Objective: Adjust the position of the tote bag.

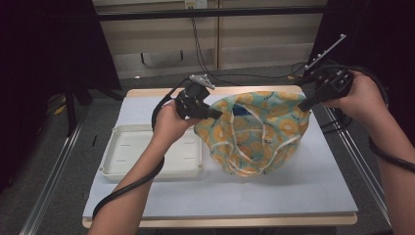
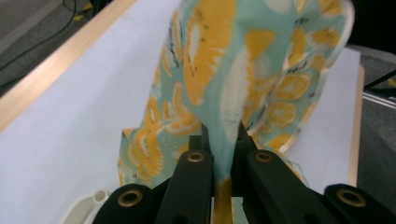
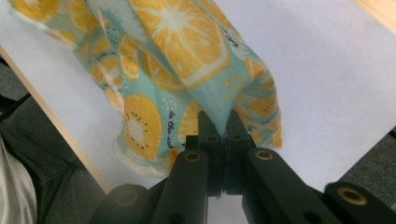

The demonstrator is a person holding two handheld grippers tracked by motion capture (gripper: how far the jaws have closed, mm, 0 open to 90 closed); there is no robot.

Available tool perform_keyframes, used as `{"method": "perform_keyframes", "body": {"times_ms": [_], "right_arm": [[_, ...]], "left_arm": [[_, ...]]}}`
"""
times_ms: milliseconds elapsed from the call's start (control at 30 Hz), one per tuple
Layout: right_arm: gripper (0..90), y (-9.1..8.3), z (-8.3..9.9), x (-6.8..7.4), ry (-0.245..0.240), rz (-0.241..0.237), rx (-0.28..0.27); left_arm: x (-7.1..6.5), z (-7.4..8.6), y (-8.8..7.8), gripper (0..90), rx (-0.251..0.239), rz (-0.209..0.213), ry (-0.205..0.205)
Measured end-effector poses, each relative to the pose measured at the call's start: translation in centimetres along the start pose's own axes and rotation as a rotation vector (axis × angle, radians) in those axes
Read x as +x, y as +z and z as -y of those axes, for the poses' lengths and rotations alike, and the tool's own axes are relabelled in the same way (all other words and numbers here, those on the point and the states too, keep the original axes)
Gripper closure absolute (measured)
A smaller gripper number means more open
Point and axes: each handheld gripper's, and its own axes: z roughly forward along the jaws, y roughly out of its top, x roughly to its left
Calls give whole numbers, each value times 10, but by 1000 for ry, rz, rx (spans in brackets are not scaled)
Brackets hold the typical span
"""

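White tray point(image 1: 117, 161) sits nearest, on the table's point(image 1: 293, 191) left side, apart from the cloth. Fruit-print cloth point(image 1: 254, 132) hangs over mid-table, its lower fold resting on the white surface just right of the tray. Left gripper point(image 1: 215, 114) is clamped on the cloth's left edge; in the left gripper view the fabric point(image 2: 224, 93) is pinched between closed jaws. Farther back, right gripper point(image 1: 302, 105) is clamped on the right edge, fabric point(image 3: 187, 46) pinched likewise. Long axis of the cloth runs gripper to gripper, left to right. Judgement: the left hand is nearer the tray.
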Motion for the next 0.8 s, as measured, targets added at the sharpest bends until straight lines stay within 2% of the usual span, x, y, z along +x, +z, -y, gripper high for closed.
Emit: {"method": "perform_keyframes", "body": {"times_ms": [33,100,200,267,300,367,433,467,500,533,633,667,733,800], "right_arm": [[893,-1,1,0,4,1,3],[893,-4,2,-2,9,2,-2],[894,-8,1,-4,17,3,-13],[894,-8,0,-5,25,4,-15],[894,-8,0,-6,15,3,-14],[894,-5,0,-7,8,6,-7],[893,-1,1,-8,5,9,-6],[894,2,1,-10,-3,10,2],[894,4,2,-11,-4,12,2],[894,6,2,-12,14,7,1],[893,14,4,-14,22,-6,15],[893,17,4,-15,11,-7,17],[894,21,5,-14,14,-12,15],[893,21,6,-13,13,-17,15]], "left_arm": [[1,-3,-5,900,-16,-7,-10],[4,-10,-12,900,-23,-20,-4],[8,-18,-14,900,-35,-10,-17],[14,-23,-14,900,-35,-27,-16],[16,-24,-13,899,-43,-29,-33],[24,-27,-9,892,-24,-43,-43],[32,-27,-4,896,-22,-29,-75],[34,-28,-2,896,-16,-44,-79],[37,-28,-1,895,-20,-40,-87],[38,-28,1,895,-21,-33,-99],[43,-25,11,894,22,-29,-105],[44,-24,13,894,31,-30,-106],[45,-21,15,897,19,-15,-114],[43,-22,11,895,15,-13,-99]]}}
